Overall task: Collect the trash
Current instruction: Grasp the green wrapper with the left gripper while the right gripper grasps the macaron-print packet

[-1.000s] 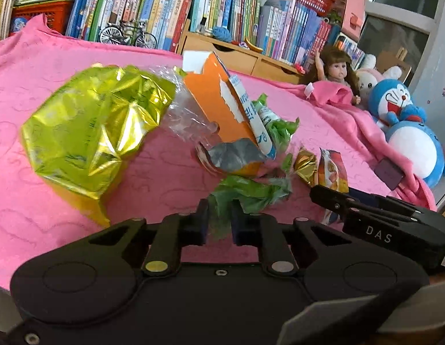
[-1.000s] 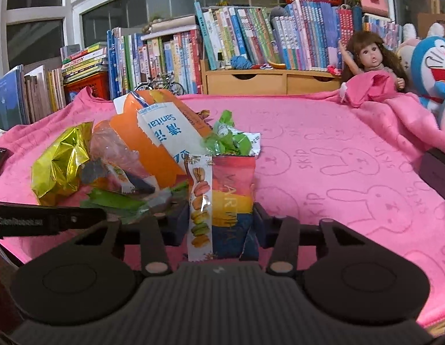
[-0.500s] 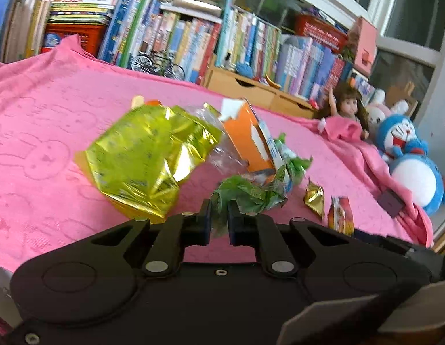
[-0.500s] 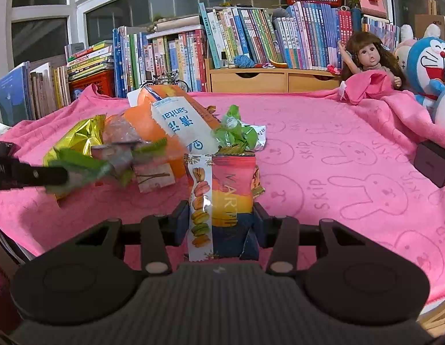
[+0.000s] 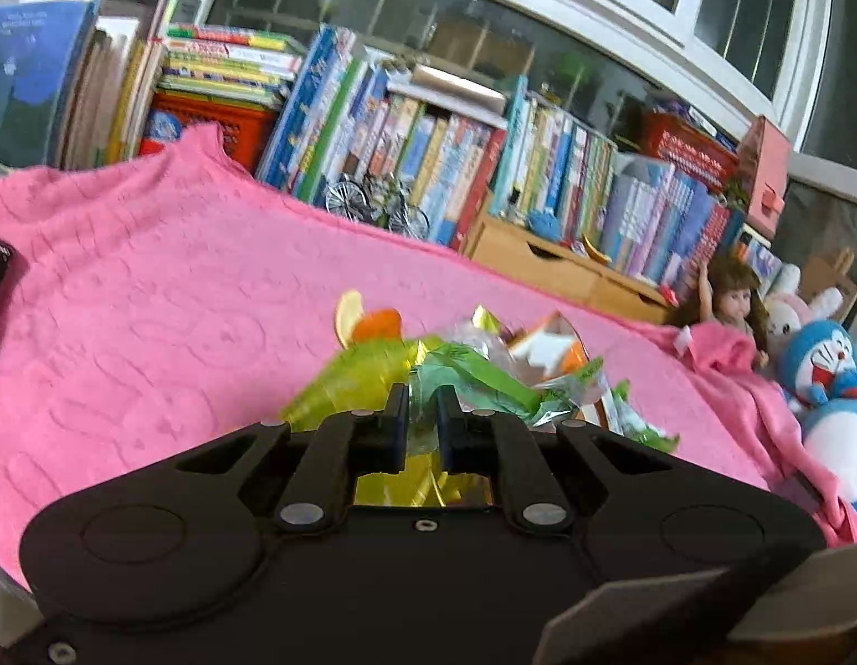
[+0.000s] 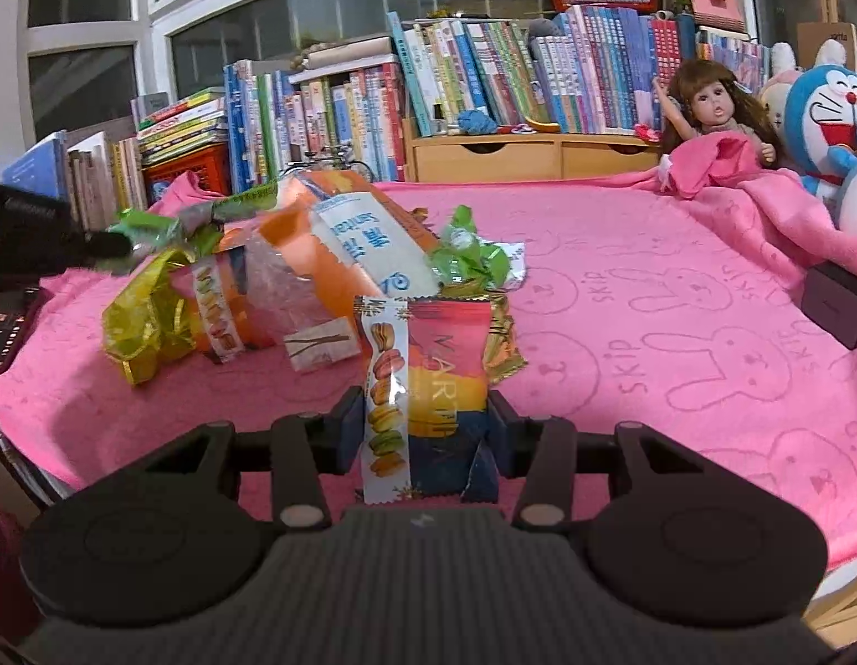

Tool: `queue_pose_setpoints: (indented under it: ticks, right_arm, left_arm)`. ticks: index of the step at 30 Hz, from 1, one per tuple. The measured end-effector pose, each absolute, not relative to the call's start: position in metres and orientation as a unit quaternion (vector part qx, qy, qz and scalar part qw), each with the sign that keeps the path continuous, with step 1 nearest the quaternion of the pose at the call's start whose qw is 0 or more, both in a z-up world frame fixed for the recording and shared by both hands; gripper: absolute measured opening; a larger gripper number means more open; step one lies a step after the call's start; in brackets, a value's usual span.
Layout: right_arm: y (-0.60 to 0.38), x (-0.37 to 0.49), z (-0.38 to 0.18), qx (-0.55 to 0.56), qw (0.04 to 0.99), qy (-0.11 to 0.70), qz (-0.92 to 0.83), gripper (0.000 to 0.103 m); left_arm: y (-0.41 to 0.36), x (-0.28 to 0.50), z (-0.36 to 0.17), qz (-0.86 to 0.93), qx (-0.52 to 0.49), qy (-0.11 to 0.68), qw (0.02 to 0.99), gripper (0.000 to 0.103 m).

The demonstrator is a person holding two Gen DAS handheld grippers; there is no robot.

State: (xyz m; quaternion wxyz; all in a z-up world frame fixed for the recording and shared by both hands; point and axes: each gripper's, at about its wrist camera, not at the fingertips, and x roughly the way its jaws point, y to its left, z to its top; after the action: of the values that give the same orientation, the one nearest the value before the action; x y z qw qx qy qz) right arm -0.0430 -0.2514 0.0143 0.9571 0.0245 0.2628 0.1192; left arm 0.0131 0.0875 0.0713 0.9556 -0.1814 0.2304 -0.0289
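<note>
My left gripper [image 5: 422,415] is shut on a crumpled green wrapper [image 5: 475,377] and holds it in the air above a gold foil bag [image 5: 345,388]. In the right wrist view the left gripper [image 6: 104,244] comes in from the left with the green wrapper [image 6: 190,221] hanging over the trash pile. My right gripper [image 6: 425,435] is shut on an upright macaron snack packet [image 6: 434,382] low over the pink blanket [image 6: 677,332]. The pile holds the gold foil bag [image 6: 145,316], an orange carton [image 6: 328,244], a second green wrapper [image 6: 472,260] and a small gold wrapper [image 6: 503,343].
Books [image 6: 472,77] and a wooden drawer box [image 6: 517,155] line the back. A doll [image 6: 711,111] and blue plush toy [image 6: 827,116] sit at the right. A black box [image 6: 838,299] lies on the right, a dark phone [image 6: 7,321] at the left edge.
My left gripper has lifted the green wrapper up off the blanket and drawn it left, above the gold bag. The right gripper keeps the macaron packet and has barely moved.
</note>
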Motion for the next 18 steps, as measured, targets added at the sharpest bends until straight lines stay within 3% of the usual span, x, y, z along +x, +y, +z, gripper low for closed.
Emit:
queue_pose_setpoints:
  ticks: [18]
  right_arm:
    - [-0.217, -0.057, 0.018, 0.013, 0.951, 0.257, 0.174, 0.051]
  left_arm:
    - [0.101, -0.03, 0.087, -0.049, -0.211, 0.194, 0.957, 0.01]
